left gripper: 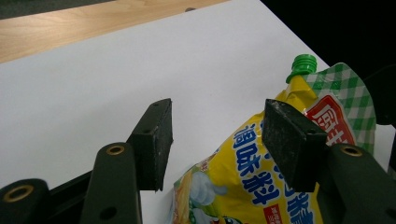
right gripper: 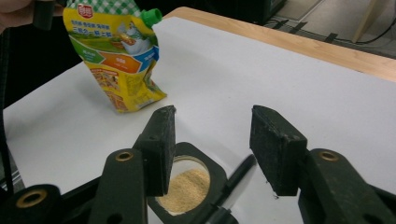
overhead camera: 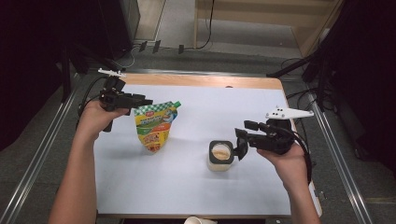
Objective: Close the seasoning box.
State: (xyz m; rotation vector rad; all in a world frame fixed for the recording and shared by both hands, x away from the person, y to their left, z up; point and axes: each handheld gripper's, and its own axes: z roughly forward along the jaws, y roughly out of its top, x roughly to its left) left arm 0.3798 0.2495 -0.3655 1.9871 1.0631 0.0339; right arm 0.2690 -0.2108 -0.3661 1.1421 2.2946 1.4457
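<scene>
The left gripper (overhead camera: pixel 140 101) is hovering with its fingers (left gripper: pixel 154 140) spread wide, nothing between them, just at the top edge of the seasoning pouch (overhead camera: pixel 155 125). The right gripper (overhead camera: pixel 243 142) is also standing with its fingers (right gripper: pixel 161 147) spread, poised just above and beside the open jar (overhead camera: pixel 220 155); whether they are touching its black rim I cannot tell.

Taking the jar as the landmark: it is sitting on the white desk (overhead camera: pixel 196 186), holding a pale, granular powder (right gripper: pixel 184 186). The pouch is standing upright well to the jar's left and a little farther from the person, its green screw cap (left gripper: pixel 301 65) at the upper corner.

This looks like the approach before grasping: the left fingers are lining up on the pouch top, the right ones readying to steady the jar. Next, the left fingers need to close on the pouch's checked header, and the cap must come off before pouring.

The pouch's blue Chinese characters appear to read "调味料"; the smaller print is too small to read.
</scene>
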